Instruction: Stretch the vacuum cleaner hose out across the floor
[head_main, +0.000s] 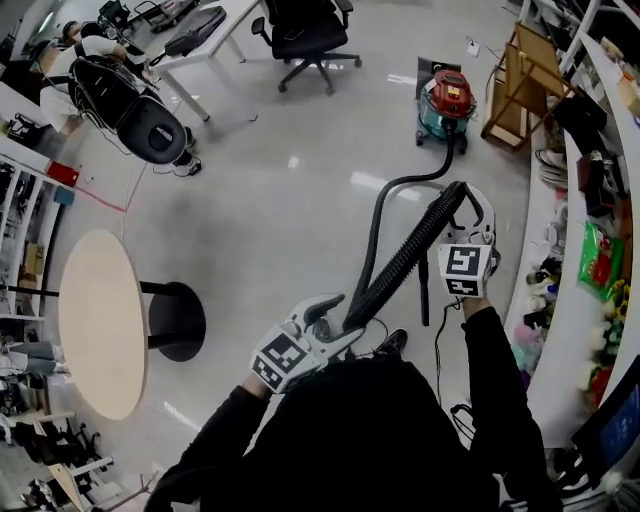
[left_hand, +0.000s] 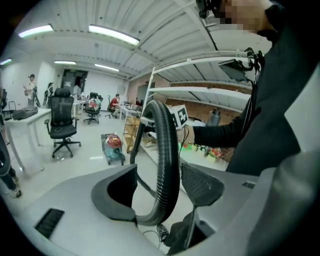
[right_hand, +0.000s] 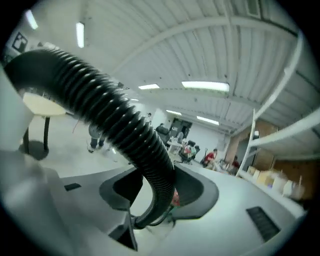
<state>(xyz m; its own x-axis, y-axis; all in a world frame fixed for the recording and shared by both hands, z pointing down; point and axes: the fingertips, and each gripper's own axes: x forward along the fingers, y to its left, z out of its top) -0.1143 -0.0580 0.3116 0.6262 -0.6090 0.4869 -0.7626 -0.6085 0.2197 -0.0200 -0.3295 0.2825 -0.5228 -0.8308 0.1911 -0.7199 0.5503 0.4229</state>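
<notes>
Nearest me: left gripper (head_main: 345, 320) sits low at the person's waist, jaws apart, hose (head_main: 405, 255) running loose through the gap and not pinched. It reads as a guide, so the corrugated length can slide through.

Right gripper (head_main: 468, 200) is further out and higher, jaws closed against the hose, which fills the gap. That's the pulling hand, I'd say, and it holds the top of the bend off the floor.

Past that grip a thinner hose section (head_main: 375, 215) arcs down and back to the vacuum cleaner (head_main: 446, 100), parked near the wooden rack (head_main: 525, 85). So most of the thick hose is in the air between the two hands, none of it laid out yet.

Room: the shelving (head_main: 600, 200) hems the right side tight. A cable (head_main: 437, 350) by the feet is a snag risk. The open floor (head_main: 270, 190) lies left of the hose, between the round table (head_main: 100, 320) and the office chair (head_main: 305, 35). Best run looks to be leftward, away from the vacuum.
</notes>
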